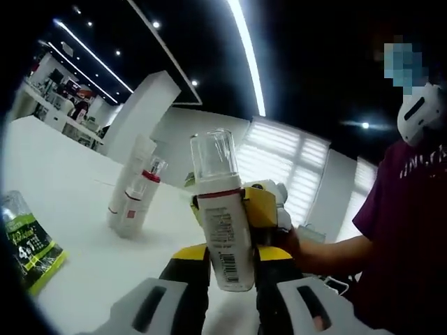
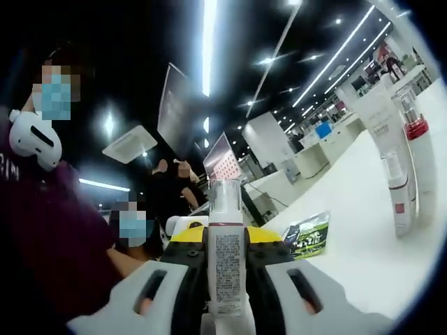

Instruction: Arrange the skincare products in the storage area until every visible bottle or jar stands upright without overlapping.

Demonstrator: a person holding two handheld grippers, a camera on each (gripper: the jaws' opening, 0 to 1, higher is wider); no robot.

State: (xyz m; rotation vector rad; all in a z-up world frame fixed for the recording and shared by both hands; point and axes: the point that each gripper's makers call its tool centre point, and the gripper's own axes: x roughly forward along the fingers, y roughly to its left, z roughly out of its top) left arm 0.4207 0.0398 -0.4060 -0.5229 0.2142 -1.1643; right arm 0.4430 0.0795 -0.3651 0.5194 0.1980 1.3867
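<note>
Standing between the jaws of both grippers, a white bottle with a clear cap [image 1: 222, 216] is held off the white desk [image 1: 77, 195], well in from its far edge. In the left gripper view the left gripper [image 1: 227, 279] is closed on the bottle's lower body, the barcode label facing the camera, while the right gripper [image 1: 262, 206] is seen behind it, pressed to the bottle's far side. In the right gripper view the same bottle is clamped upright by the right gripper [image 2: 227, 279], whose jaws press on the printed label. The bottle is judged light, stiff-walled plastic, smooth and somewhat slippery; the clear cap looks thin and could pop off, so a hold on the labelled body, below the red collar, is preferred. Further along the desk two more white bottles with red bands [image 1: 133, 192] are seen leaning close together, one against the other, and a green-printed sachet [image 1: 28, 244] lies flat toward the near edge. A person in a maroon shirt [image 1: 405, 209] stands just beside.
</note>
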